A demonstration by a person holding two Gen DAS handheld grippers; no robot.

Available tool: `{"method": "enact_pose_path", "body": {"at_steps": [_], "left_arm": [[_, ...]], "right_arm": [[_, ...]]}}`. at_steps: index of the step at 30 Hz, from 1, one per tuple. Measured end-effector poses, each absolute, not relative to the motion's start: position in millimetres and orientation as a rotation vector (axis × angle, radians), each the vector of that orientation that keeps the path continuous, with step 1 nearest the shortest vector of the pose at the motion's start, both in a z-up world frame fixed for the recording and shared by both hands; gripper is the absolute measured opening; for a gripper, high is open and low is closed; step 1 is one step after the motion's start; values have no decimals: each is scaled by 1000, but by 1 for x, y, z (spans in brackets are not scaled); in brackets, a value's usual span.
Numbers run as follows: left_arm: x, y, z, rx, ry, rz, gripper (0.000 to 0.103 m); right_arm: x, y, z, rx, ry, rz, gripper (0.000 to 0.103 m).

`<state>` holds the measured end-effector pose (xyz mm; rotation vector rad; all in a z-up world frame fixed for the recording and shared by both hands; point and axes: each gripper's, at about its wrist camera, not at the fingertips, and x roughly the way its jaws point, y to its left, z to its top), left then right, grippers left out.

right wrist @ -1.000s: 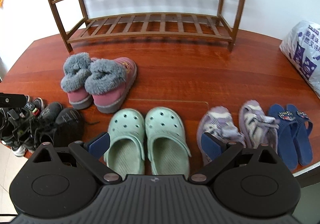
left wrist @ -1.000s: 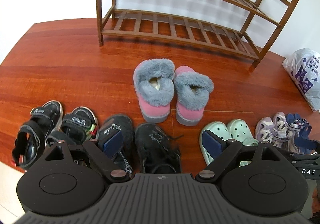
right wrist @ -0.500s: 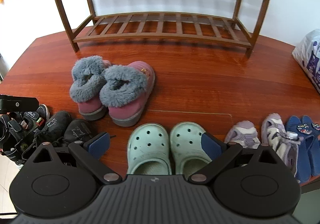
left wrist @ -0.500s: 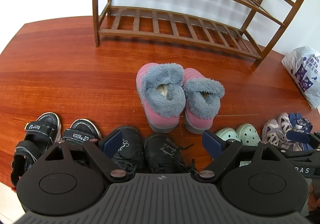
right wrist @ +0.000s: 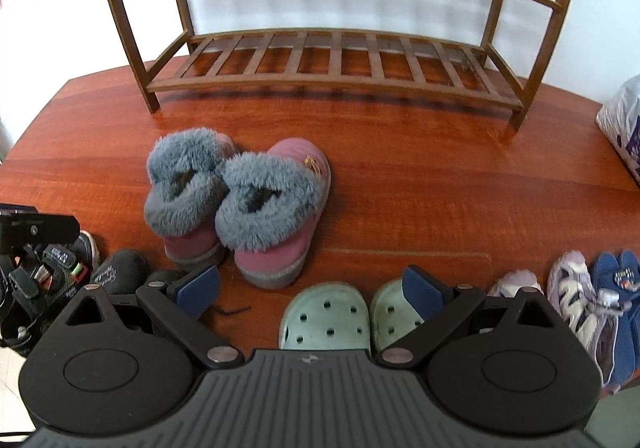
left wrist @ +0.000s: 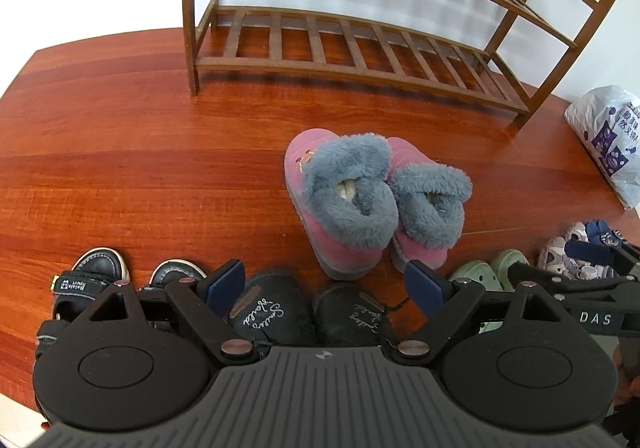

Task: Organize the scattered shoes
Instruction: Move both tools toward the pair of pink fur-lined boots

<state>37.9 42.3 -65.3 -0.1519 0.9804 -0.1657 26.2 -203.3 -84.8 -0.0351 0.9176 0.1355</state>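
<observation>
Two grippers closer to the rack, both unloaded

Versus one second ago: both views have advanced toward the wooden shoe rack (right wrist: pixel 336 60); the front-row shoes have slid toward the bottom edge. Left gripper (left wrist: pixel 325 282) jaws spread wide, nothing between them, above the black shoes (left wrist: pixel 272 314). Right gripper (right wrist: pixel 312 288) likewise spread and empty, above the mint clogs (right wrist: pixel 326 318). Pink fur-lined slippers (left wrist: pixel 344 200) sit side by side, touching, on the red wooden floor (left wrist: pixel 120 168) between front row and rack; long axes run toward the rack, toes pointing at it, slightly left in the left view.
</observation>
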Motion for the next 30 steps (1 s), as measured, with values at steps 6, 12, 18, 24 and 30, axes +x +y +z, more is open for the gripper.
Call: {"method": "enact_pose_path", "body": {"at_steps": [6,12,18,24,30], "left_arm": [[56,41,-74,-136,974,-146,88],[85,34,-87,-165,991,-112,86],[109,32,-106,-251,1009,-44,86],[128,32,-130,-312,1062,15,78],[141,37,-160,-432,1159,30,77]], "right_arm": [[48,-206,-87,-59,907,149,99],[78,-214,-96,-52,912,181,99],[111,-217,-112,13,952,205,99],[134,-220,-133,100,1003,214,99],[153,-221,-162,226,1095,201,83]]}}
